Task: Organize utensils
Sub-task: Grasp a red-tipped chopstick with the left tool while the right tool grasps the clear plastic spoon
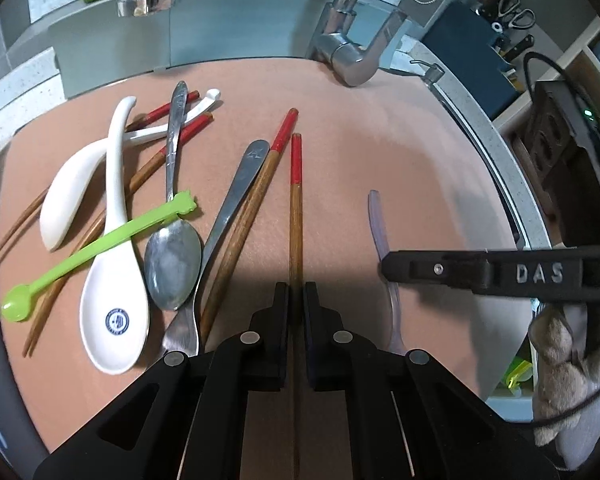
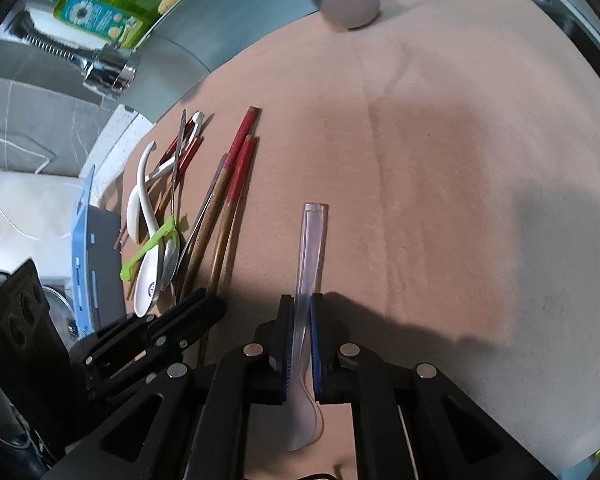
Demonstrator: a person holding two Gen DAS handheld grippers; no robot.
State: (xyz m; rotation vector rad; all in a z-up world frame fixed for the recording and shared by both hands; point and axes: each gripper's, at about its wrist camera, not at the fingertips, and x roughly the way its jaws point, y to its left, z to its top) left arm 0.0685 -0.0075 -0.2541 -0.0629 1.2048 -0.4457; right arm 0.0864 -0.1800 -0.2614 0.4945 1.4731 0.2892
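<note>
Left wrist view
Left gripper (image 1: 296, 304): jaws pinched tight on a red-tipped chopstick (image 1: 296, 216), which runs straight ahead between the pads over the pink mat (image 1: 380, 140).
Second chopstick (image 1: 260, 184): just left of the held one, lying slantwise beside a steel fork (image 1: 224, 220).
Pile at left: steel spoon (image 1: 174, 252), white ceramic spoon (image 1: 114, 280) with a blue emblem, a green plastic spoon (image 1: 96, 244) lying across both, another white spoon (image 1: 66, 196), more chopsticks beneath.
Right gripper (image 1: 388, 268): comes in from the right, crossing the clear plastic spoon (image 1: 376, 220).
Faucet (image 1: 352, 52): at the mat's far edge.

Right wrist view
Right gripper (image 2: 300, 344): jaws narrow, pads pressing the clear plastic spoon (image 2: 312, 248) at its handle, bowl toward the camera.
Left gripper (image 2: 208, 304): lower left, on the chopstick (image 2: 236, 184).
Utensil pile (image 2: 156, 236): farther left, well apart from the clear spoon.
Dish soap bottle (image 2: 96, 8): top left, behind the sink.
</note>
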